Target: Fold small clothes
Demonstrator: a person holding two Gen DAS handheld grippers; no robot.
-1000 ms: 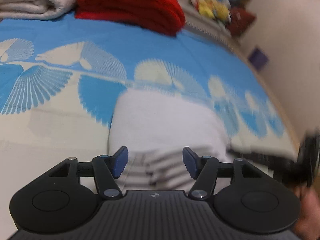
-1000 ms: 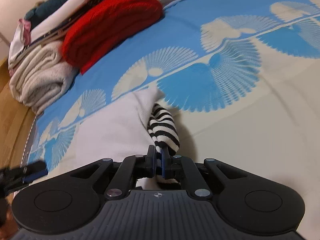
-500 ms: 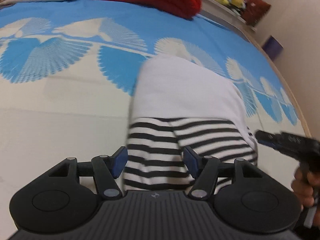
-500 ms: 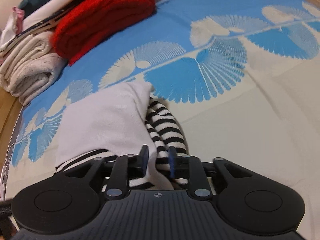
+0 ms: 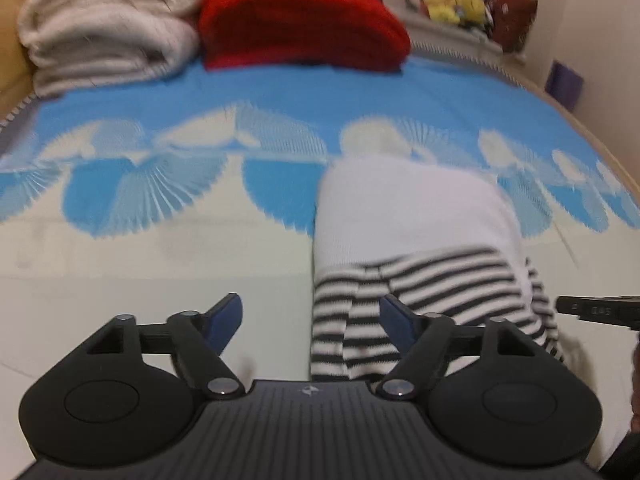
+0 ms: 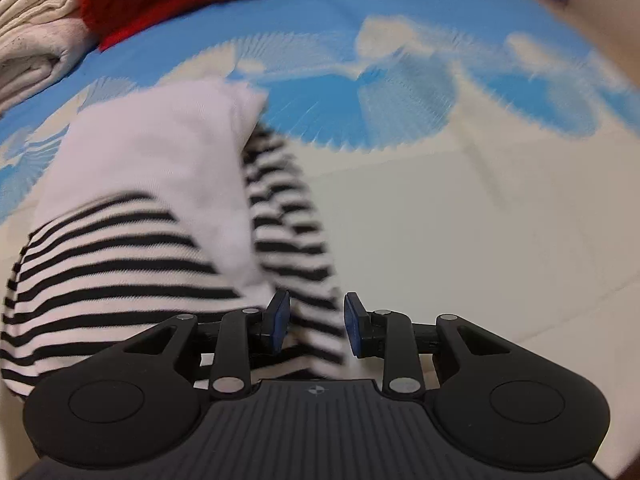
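At the far left of the bed, a folded cream blanket (image 5: 108, 36) is stacked against a red knit (image 5: 300, 24), both well apart from the work. The left gripper (image 5: 310, 320) is held released, its blue pads spread wide with nothing between them. The small garment (image 5: 408, 232), white with black stripes at its near end, is laid on the blue-and-cream bedspread (image 5: 140, 184) ahead and to the right of this claw, so that only the right pad overlaps the striped hem. Its long axis runs away from the cameras, toward the pile. Farther right, the right gripper (image 6: 312, 318) is parted too, with a striped fold lying between the pads but not pinched (some blur leaves contact uncertain). This claw is judged the nearer for the next fold. No brand or label can be read.
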